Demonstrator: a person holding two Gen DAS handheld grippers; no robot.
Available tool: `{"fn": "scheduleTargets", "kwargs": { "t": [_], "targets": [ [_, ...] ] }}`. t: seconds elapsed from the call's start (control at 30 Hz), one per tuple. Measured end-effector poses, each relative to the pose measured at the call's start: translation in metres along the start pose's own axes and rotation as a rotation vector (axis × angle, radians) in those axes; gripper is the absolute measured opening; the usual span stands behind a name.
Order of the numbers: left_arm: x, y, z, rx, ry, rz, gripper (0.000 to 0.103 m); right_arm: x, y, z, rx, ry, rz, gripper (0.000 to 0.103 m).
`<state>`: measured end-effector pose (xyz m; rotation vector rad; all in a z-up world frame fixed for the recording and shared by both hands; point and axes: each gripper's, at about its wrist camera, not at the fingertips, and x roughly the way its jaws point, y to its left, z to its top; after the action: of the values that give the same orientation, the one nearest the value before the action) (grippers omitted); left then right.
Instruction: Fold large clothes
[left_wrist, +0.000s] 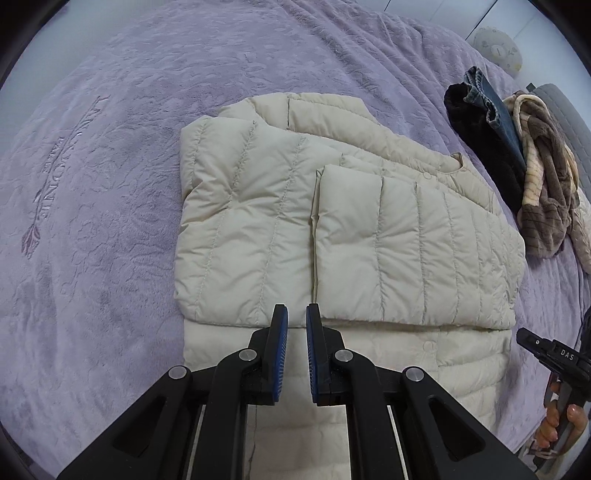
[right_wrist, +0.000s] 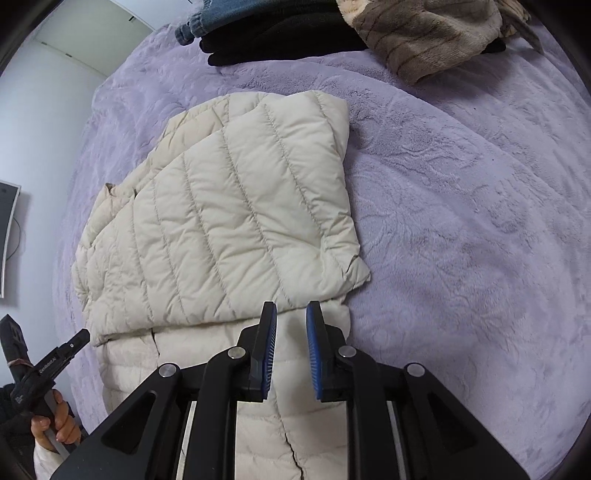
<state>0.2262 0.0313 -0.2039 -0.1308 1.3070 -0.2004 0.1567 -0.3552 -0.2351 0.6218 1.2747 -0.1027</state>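
— Cream quilted jacket (left_wrist: 280, 221)?
— Puffy, sleeves folded in, mid-frame on the fuzzy lilac bedspread (left_wrist: 110, 184).
— Your tongs?
— My left tongs (left_wrist: 296, 317) and right tongs (right_wrist: 291, 314) hover slightly parted, gripping nothing, over its hem.

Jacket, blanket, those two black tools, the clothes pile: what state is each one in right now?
Cream jacket: partly folded, both sleeves laid across the chest, hem end still flat.
Left tool: open, empty, hovering over the hem end.
Right tool: open, empty, over the hem end.
Clothes pile: crumpled, unfolded.
Purple blanket: spread flat.
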Motion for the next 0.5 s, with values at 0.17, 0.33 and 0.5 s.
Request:
{"fn": "scheduleTargets", "kwargs": {
  "t": [0.17,0.33,0.5],
  "targets": [
    [-0.010,-0.004,-0.013,0.044,0.003,0.013,0.012,-0.012,0.012,-0.016,-0.023,0.002,0.001,0.043],
    [-0.014,-0.002,-0.021,0.038,0.016,0.016,0.013,-0.018,0.022,-0.028,-0.034,0.012,0.010,0.043],
    [-0.025,-0.002,-0.029,0.045,-0.028,0.057,0.103,-0.022,0.031,-0.033,-0.045,0.014,0.018,0.043]
  ]
}}
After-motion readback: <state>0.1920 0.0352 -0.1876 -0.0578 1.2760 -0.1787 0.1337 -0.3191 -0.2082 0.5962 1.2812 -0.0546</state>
